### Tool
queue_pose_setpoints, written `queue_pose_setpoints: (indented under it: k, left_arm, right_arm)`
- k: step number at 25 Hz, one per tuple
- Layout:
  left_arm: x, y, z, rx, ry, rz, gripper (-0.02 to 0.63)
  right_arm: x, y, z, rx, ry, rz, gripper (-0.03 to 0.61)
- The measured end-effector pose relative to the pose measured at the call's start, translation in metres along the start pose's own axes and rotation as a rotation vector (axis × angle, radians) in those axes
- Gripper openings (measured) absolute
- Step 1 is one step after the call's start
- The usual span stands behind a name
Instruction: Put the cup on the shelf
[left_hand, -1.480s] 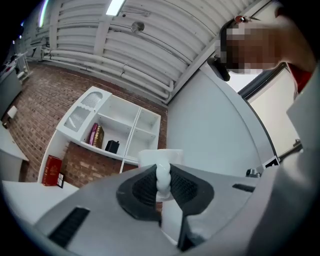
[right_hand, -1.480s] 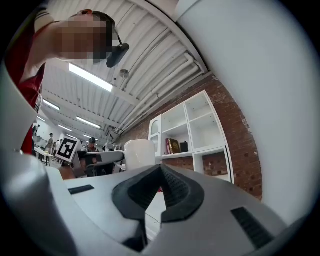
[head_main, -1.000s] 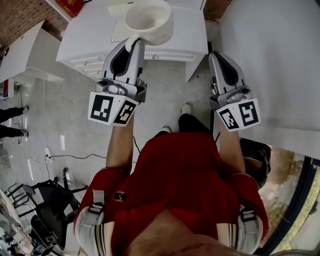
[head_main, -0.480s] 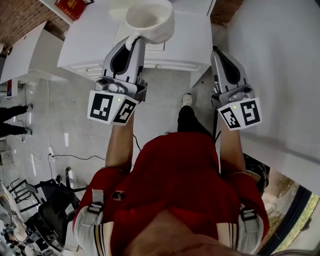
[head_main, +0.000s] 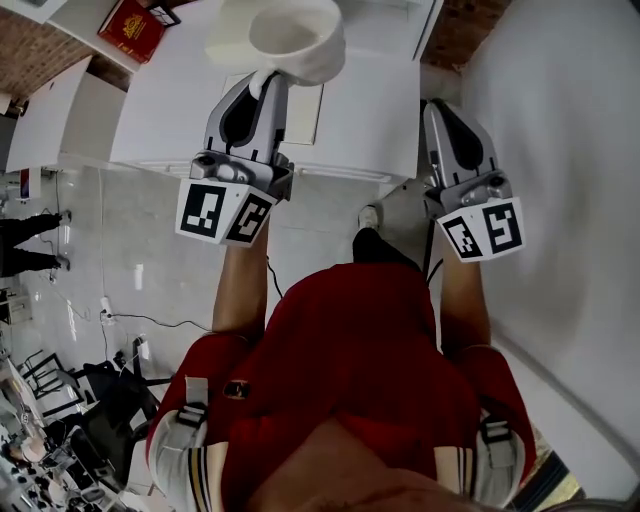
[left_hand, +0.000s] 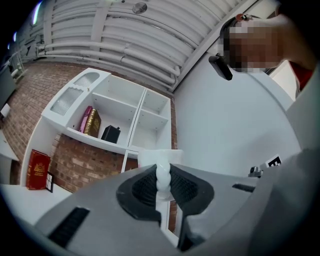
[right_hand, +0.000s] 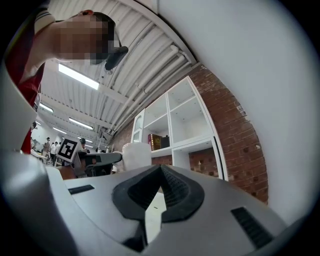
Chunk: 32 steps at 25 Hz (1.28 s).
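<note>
A white cup (head_main: 285, 40) hangs by its handle from my left gripper (head_main: 265, 82), which is shut on it above a white counter (head_main: 370, 110). In the left gripper view the handle (left_hand: 162, 177) sits pinched between the black pads, and the cup's body (left_hand: 161, 156) stands just beyond them. A white wall shelf (left_hand: 125, 115) with open compartments hangs on the brick wall ahead. My right gripper (head_main: 437, 103) is held level at the right, shut and empty. Its own view shows the cup (right_hand: 136, 155) to the left and the shelf (right_hand: 180, 120) ahead.
One shelf compartment holds books (left_hand: 91, 121) and a black box (left_hand: 110, 134). A red book (left_hand: 38, 169) stands on the counter under the shelf, also in the head view (head_main: 133, 25). A white wall (head_main: 560, 130) runs along the right. People stand far off at the left.
The counter has slid down the head view as the person steps toward it. Both grippers keep their pose, and the cup stays in the left one.
</note>
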<state>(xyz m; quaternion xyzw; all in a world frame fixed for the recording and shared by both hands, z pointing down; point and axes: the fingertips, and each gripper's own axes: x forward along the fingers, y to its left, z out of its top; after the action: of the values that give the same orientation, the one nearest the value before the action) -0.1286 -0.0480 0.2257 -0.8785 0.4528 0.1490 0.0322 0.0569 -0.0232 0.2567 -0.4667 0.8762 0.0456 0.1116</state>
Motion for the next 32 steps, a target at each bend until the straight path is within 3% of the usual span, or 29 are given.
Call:
queue_pose_setpoints:
  k: [8, 14, 32]
  left_arm:
    - [0.100, 0.014, -0.022, 0.031, 0.002, 0.035, 0.049]
    - [0.149, 0.032, -0.036, 0.045, 0.008, 0.072, 0.049]
    - [0.230, 0.112, -0.090, 0.040, 0.083, 0.087, 0.049]
  right_arm:
    - [0.045, -0.091, -0.003, 0.011, -0.013, 0.031, -0.003]
    - [0.079, -0.133, -0.009, 0.020, -0.011, 0.070, -0.003]
    - [0.159, -0.175, -0.041, 0.026, 0.025, 0.053, -0.003]
